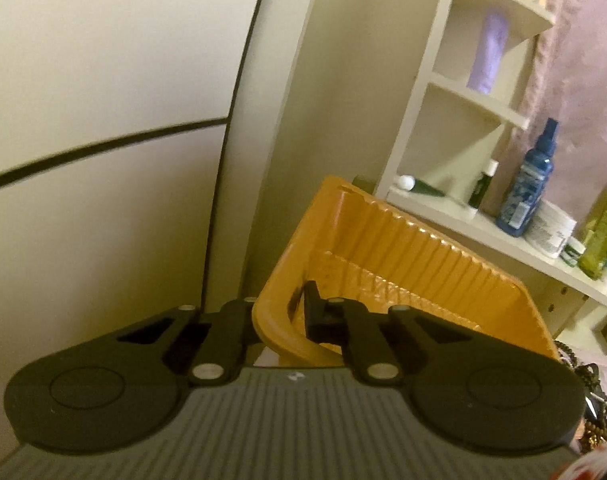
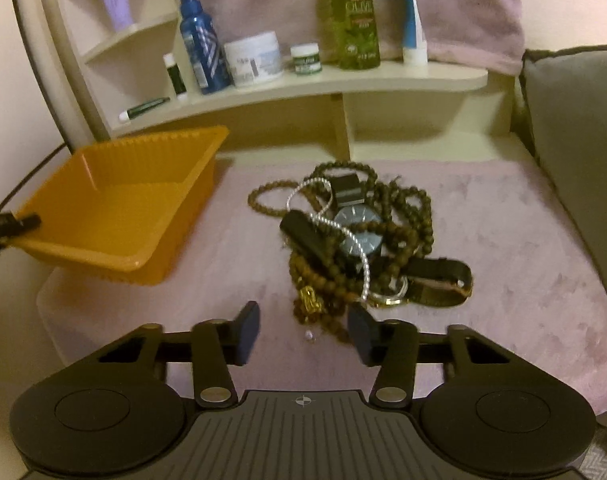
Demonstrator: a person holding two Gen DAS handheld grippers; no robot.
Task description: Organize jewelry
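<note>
An orange plastic tray [image 1: 415, 264] is gripped by its rim in my left gripper [image 1: 291, 312], which is shut on it and holds it tilted above the surface. The tray also shows in the right wrist view [image 2: 115, 216], lifted at the left, with the left gripper's fingertips [image 2: 23, 222] on its near rim. A tangled pile of jewelry [image 2: 359, 240] lies on the pink cloth: brown bead necklaces, a white pearl strand, a dark-faced watch and a black-and-gold watch. My right gripper [image 2: 303, 330] is open and empty, just in front of the pile.
A cream shelf [image 2: 343, 80] behind holds a blue spray bottle [image 2: 201, 40], a white jar [image 2: 253, 58], a green oil bottle [image 2: 349, 16] and tubes. A grey cushion [image 2: 575, 140] stands at the right. The pink cloth [image 2: 523, 240] covers the work surface.
</note>
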